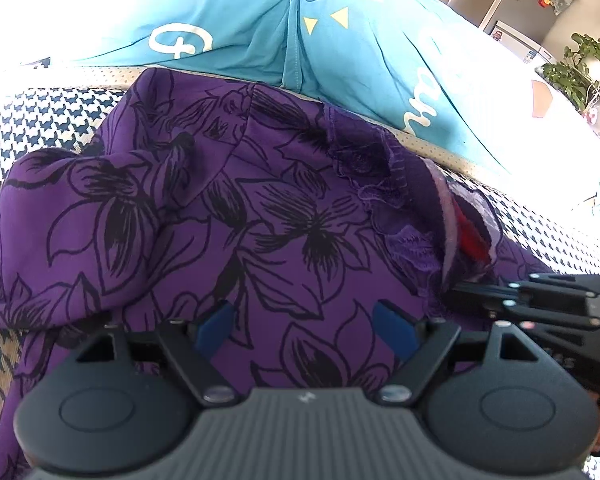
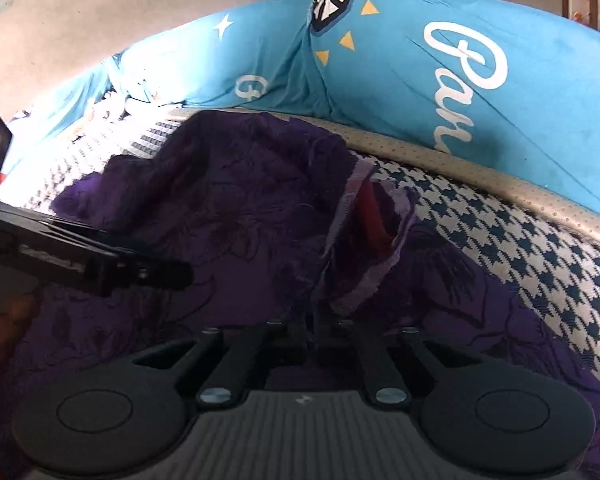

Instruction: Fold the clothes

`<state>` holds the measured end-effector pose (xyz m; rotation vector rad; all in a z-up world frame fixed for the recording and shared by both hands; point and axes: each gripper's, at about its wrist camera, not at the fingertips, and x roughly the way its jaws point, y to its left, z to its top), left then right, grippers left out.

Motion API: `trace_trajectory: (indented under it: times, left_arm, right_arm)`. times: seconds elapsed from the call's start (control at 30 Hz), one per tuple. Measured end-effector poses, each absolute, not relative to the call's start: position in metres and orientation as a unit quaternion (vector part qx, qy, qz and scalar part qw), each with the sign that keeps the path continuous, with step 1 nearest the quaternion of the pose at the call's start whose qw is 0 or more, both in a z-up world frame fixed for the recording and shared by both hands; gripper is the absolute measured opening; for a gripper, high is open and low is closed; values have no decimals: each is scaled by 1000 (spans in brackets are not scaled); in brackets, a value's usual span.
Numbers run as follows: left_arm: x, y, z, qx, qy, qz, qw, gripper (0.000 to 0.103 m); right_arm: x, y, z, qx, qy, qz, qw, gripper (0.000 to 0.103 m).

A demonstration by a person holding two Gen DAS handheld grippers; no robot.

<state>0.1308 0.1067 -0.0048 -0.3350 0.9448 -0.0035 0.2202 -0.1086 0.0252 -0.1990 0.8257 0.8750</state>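
Left gripper (image 1: 304,326) hangs over the purple floral garment (image 1: 228,208) with blue pads wide apart, nothing between them, cloth just beneath; right gripper (image 2: 315,322) has its jaws pinched together on a fold of that garment near the neckline, where a red label (image 2: 374,216) shows. Garment lies crumpled on a houndstooth cushion (image 2: 512,240), near side of it, left to right across both views, with a turquoise printed cloth (image 1: 356,48) spread beyond at the far edge
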Motion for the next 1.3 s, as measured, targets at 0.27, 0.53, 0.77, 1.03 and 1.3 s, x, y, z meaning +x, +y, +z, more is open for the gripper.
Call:
trace_trajectory:
  times: [0.27,0.53,0.77,1.03,1.3]
  left_arm:
    - [130,107,-5,-162,453,1,877,80]
    - [131,106,-6,-157,454,1,877,80]
    - [133,106,-7,-155,454,1,877,80]
    - [133,105,-7,-151,452,2,879,80]
    - [132,102,-7,-137,453,7,881,83]
  right_arm:
    - [231,-142,66,21,320,435,842,15]
    - [273,-135,44,102,335,343,872,47]
    - [291,-106,15,107,369,356,852,45]
    - [257,-75,29,-6,317,404,858,13]
    - [226,-54,17,-138,329,457,815,14]
